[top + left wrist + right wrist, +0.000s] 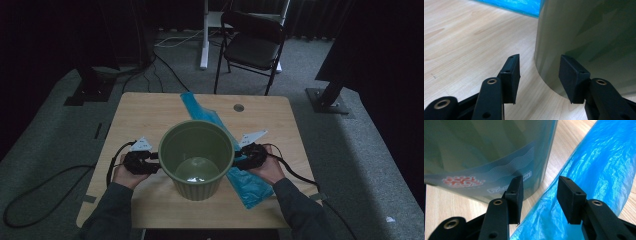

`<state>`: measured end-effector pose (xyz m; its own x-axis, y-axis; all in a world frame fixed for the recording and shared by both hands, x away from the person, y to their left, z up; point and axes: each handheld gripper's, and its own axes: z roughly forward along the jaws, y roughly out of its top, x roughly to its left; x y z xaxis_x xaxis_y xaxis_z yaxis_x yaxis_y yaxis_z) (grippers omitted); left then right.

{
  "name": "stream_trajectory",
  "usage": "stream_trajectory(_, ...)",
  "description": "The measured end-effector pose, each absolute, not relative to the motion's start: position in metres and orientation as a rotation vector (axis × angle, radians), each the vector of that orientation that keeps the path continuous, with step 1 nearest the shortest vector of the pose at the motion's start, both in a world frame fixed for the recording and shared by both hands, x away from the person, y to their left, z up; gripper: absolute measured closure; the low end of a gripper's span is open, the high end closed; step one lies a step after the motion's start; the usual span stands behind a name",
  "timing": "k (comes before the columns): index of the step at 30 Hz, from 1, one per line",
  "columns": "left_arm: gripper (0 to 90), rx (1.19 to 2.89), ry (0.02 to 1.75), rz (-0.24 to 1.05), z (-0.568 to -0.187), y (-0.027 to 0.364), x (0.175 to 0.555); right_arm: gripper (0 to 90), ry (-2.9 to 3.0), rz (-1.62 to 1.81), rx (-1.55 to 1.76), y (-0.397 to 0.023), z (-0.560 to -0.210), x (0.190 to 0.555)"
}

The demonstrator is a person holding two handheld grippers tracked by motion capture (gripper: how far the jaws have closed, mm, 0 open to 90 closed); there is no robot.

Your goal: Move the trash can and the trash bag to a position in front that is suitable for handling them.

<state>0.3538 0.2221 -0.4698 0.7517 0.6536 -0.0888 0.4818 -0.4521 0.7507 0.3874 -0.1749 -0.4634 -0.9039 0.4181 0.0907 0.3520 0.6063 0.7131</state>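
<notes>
An olive-green ribbed plastic bin (197,189) stands upright in the middle of the wooden table (145,115), its inside bare. A long blue plastic bag (250,187) lies diagonally on the table, passing behind and to the right of the bin. My left gripper (155,162) is at the bin's left side, open; in the left gripper view its jaws (540,75) face the bin wall (586,32) with nothing pinched. My right gripper (237,159) is at the bin's right side, open above the blue bag (599,165), next to the bin's printed label (486,150).
A black folding chair (252,42) and a white desk leg (204,35) stand beyond the table's far edge. Black stand bases (327,97) sit on the carpet at both sides, with cables (30,200) trailing on the floor. A small round hole (238,107) marks the tabletop's far side.
</notes>
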Motion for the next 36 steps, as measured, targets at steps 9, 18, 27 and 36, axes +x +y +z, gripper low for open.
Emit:
stream_trajectory(9, 51.8, 2.107, 0.901, 0.328, -0.469, 0.229, 0.361, 56.5, 2.729, 1.124, 0.661, -0.157, -0.461, 0.4)
stream_trajectory(18, 49.0, 2.102, 0.943, 0.353, -0.473, 0.234, 0.365, 56.6, 2.604, 1.029, 0.844, -0.175, -0.469, 0.432)
stream_trajectory(27, 49.1, 2.108, 0.949, 0.349, -0.474, 0.234, 0.366, 54.8, 2.594, 0.936, 0.988, -0.184, -0.493, 0.451)
stream_trajectory(36, 49.3, 2.109, 0.945, 0.343, -0.474, 0.235, 0.367, 70.2, 2.688, 0.806, 1.019, -0.176, -0.515, 0.458)
